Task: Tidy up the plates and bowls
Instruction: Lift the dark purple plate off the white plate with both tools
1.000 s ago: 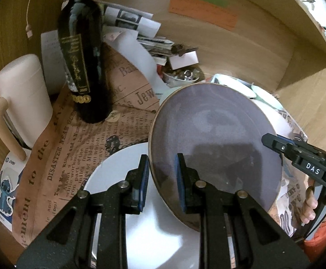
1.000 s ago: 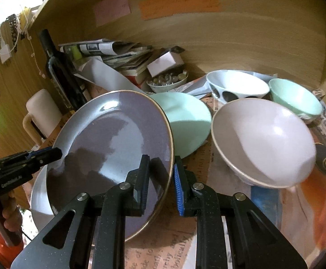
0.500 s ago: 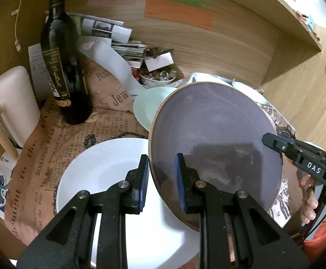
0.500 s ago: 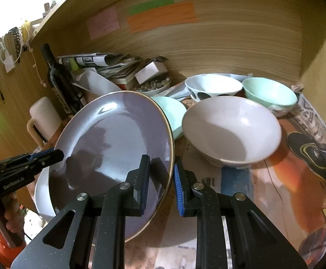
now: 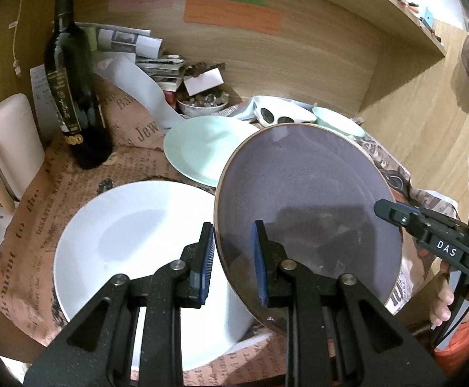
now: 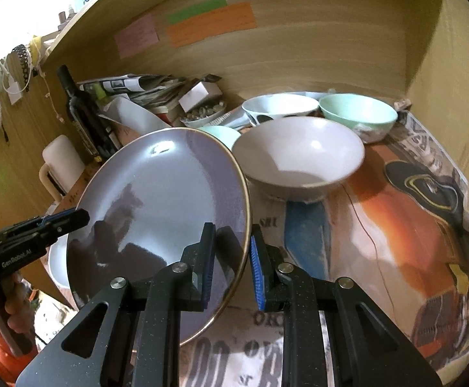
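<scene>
Both grippers hold one purple-grey plate with a gold rim (image 5: 305, 200), tilted and lifted above the table. My left gripper (image 5: 233, 258) is shut on its left edge. My right gripper (image 6: 231, 258) is shut on its right edge (image 6: 170, 206). Under it lies a large white plate (image 5: 131, 242). A mint plate (image 5: 202, 151) lies behind that. A pale pink bowl (image 6: 299, 158), a white patterned bowl (image 6: 279, 106) and a mint bowl (image 6: 357, 116) stand to the right.
A dark wine bottle (image 5: 73, 80) and a cream mug (image 5: 8, 142) stand at the left. Stacked newspapers (image 5: 150, 58) and a small dish of trinkets (image 5: 202, 103) sit at the back against the wooden wall. Printed paper (image 6: 412, 200) covers the table.
Both grippers have drawn back and up with the purple plate. More of the white plate and the mint plate shows beneath it. The pink bowl now looks farther away.
</scene>
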Tool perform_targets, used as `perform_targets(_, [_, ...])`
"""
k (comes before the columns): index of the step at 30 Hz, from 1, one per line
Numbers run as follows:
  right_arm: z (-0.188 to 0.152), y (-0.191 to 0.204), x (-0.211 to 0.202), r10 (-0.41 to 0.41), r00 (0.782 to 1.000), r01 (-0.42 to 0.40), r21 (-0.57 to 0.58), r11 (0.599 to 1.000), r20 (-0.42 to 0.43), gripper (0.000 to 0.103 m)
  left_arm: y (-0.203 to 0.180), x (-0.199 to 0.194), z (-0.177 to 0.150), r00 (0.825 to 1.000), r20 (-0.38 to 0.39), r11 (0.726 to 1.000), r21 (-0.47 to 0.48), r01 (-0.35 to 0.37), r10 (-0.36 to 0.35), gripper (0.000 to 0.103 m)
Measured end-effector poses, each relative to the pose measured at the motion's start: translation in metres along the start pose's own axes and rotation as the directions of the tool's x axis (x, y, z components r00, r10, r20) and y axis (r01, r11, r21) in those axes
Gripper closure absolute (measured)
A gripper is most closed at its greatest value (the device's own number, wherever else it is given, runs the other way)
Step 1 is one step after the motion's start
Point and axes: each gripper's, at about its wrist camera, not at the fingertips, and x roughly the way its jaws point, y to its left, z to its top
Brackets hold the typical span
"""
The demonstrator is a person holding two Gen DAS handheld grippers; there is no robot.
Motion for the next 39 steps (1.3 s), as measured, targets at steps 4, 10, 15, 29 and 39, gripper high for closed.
perform_targets(4, [-0.007, -0.008, -0.004, -0.005, 1.000, 0.005, 0.015, 1.000, -0.008, 0.084, -0.007, 0.002, -0.006, 1.000, -0.015, 1.000, 0.002, 0.013, -0.013, 0.081])
perform_targets(10, [-0.018, -0.020, -0.009, -0.018, 1.000, 0.019, 0.031, 0.999, -0.022, 0.084, -0.018, 0.007, -0.015, 0.999, -0.033, 1.000, 0.004, 0.027, -0.027, 0.081])
perform_targets(15, [-0.026, -0.029, -0.009, -0.030, 0.999, 0.032, 0.047, 0.998, -0.041, 0.084, -0.027, 0.014, -0.021, 0.998, -0.058, 0.999, 0.009, 0.038, -0.038, 0.081])
perform_targets(29, [-0.041, -0.052, -0.005, -0.064, 0.994, 0.073, 0.096, 0.993, -0.089, 0.083, -0.047, 0.038, -0.031, 0.989, -0.133, 0.997, 0.030, 0.069, -0.064, 0.081])
perform_targets(39, [-0.041, -0.062, -0.001, -0.080, 0.992, 0.091, 0.112, 0.990, -0.103, 0.081, -0.054, 0.053, -0.030, 0.986, -0.154, 0.997, 0.048, 0.068, -0.060, 0.081])
